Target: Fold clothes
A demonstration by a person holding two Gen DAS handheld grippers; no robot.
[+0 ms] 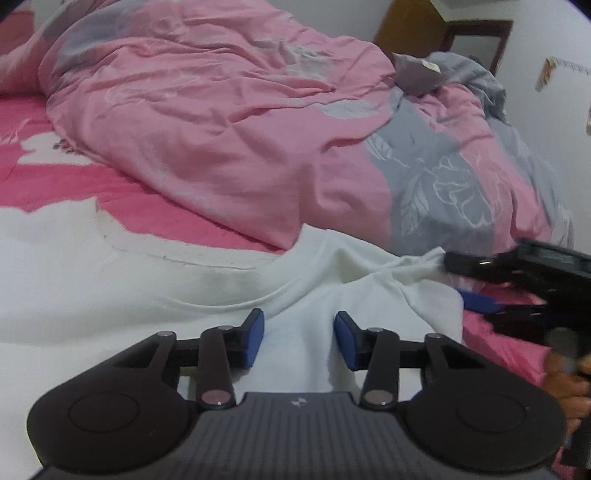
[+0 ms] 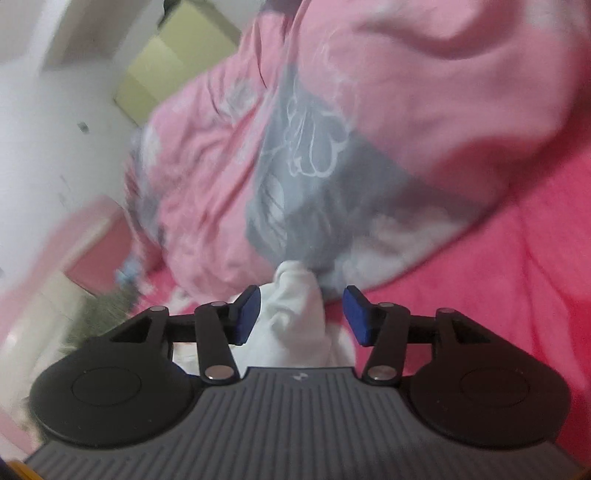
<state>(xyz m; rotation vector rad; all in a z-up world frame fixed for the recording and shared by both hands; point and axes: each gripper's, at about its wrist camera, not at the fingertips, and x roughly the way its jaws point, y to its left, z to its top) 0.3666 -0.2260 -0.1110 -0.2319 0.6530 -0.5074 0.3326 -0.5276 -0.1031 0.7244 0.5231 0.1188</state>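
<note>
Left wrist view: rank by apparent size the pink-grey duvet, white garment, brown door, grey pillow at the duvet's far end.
1. pink-grey duvet, fills most of the frame.
2. white garment; it lies nearer the camera, so the true gap is unsure.
3. brown door, partly cut off.
4. grey pillow, close to the door in apparent size, so unsure.

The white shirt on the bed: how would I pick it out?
Find the rumpled pink and grey quilt heaped across the bed. Just in front of it, spread on the pink sheet, lies the white shirt, the only plain white cloth there.
</note>
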